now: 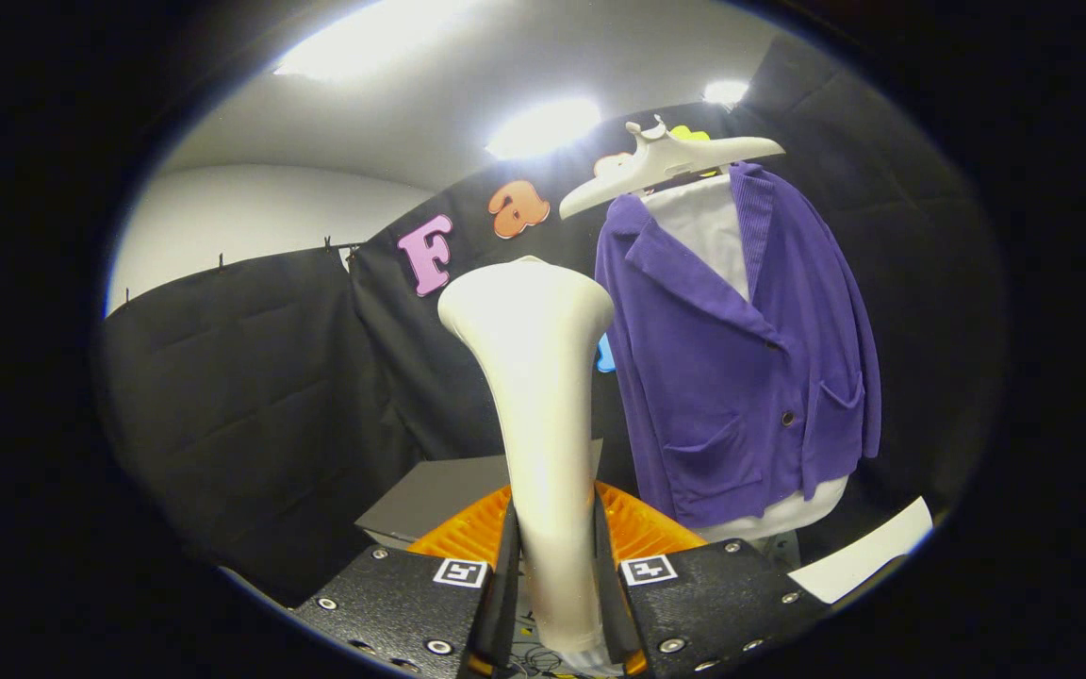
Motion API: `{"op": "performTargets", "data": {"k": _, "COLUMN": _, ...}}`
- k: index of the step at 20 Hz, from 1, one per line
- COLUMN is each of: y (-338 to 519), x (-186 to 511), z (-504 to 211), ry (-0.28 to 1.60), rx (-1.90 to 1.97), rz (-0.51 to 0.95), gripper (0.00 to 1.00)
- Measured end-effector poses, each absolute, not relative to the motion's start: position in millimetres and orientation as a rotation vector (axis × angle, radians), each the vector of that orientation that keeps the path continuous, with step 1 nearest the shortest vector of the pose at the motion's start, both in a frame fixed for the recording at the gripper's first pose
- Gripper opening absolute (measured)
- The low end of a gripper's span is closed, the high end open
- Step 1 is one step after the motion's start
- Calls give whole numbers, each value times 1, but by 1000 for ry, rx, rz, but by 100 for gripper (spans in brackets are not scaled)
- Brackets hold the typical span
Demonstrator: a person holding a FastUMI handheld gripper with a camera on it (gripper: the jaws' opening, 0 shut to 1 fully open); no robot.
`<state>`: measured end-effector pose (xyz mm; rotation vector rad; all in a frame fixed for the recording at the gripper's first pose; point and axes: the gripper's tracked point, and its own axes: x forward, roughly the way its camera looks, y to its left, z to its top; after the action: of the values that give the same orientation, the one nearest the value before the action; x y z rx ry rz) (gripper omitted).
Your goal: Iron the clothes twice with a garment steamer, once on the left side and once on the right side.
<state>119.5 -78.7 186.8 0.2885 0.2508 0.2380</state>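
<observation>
**Steamer held upright, jacket ahead to the right**

We see our gripper (557,566) closed on the cream-white plastic garment steamer (538,396): both fingers (508,556) press against its narrow handle, one on each side. The steamer stands upright between the fingers, widening into a flat head above them. Beyond the fingers and to their right hangs the purple corduroy jacket (741,377), over a white garment (708,226), on a white plastic hanger (666,160). The steamer head is apart from the jacket, just beside its left front edge. Behind the fingers lies a grey table (439,495), and to their right a white sheet of paper (868,552).
</observation>
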Motion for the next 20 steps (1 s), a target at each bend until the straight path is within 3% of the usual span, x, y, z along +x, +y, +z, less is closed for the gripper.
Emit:
{"op": "performTargets", "data": {"k": 11, "y": -148, "x": 240, "z": 214, "ry": 181, "rx": 354, "rz": 88, "gripper": 37}}
{"op": "performTargets", "data": {"k": 20, "y": -151, "x": 277, "z": 147, "ry": 316, "rx": 339, "rz": 62, "gripper": 37}}
